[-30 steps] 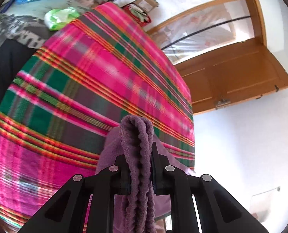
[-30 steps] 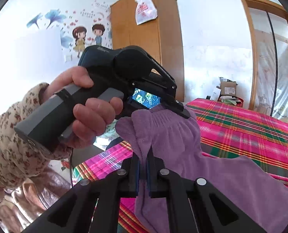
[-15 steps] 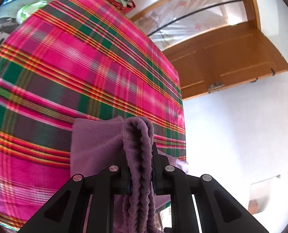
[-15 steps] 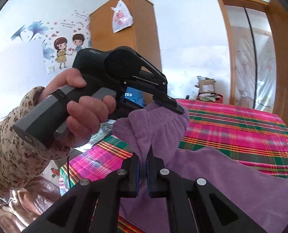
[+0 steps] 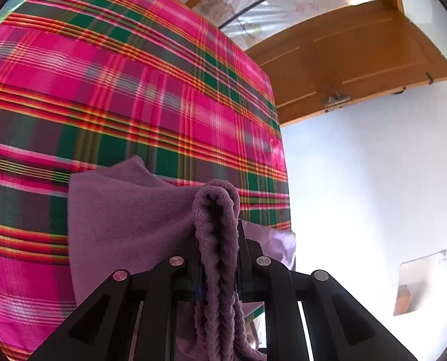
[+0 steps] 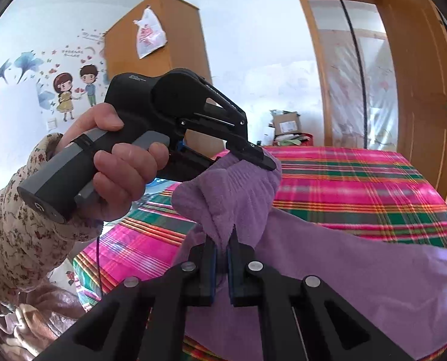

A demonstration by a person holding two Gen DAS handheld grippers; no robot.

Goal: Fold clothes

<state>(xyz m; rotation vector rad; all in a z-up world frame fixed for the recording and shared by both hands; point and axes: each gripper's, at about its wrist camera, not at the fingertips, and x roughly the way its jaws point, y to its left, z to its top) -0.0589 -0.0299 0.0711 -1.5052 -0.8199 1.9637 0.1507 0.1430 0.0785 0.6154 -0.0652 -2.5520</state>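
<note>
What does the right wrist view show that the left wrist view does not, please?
Only the right wrist view shows the hand holding the left gripper, the wardrobe and the wall stickers. Only the left wrist view shows the far edge of the bedspread against bare wall. Both show the purple garment pinched in shut jaws, and the wooden door.

The left wrist camera sits just behind the left tool [image 5: 218, 258] and looks along its fingers, tilted down over the plaid bed [image 5: 118, 90] toward the wooden door [image 5: 358, 60], with the purple garment [image 5: 127, 219] filling the near foreground. The right wrist camera sits just behind the right tool [image 6: 221, 258] and looks more level across the room toward the wardrobe [image 6: 160, 39] and wall decals [image 6: 72, 90], with the left tool [image 6: 253, 153] and the hand [image 6: 121, 174] holding it very close. Both views share the garment [image 6: 358, 270], the bed [image 6: 358, 186] and the door [image 6: 419, 90].
</note>
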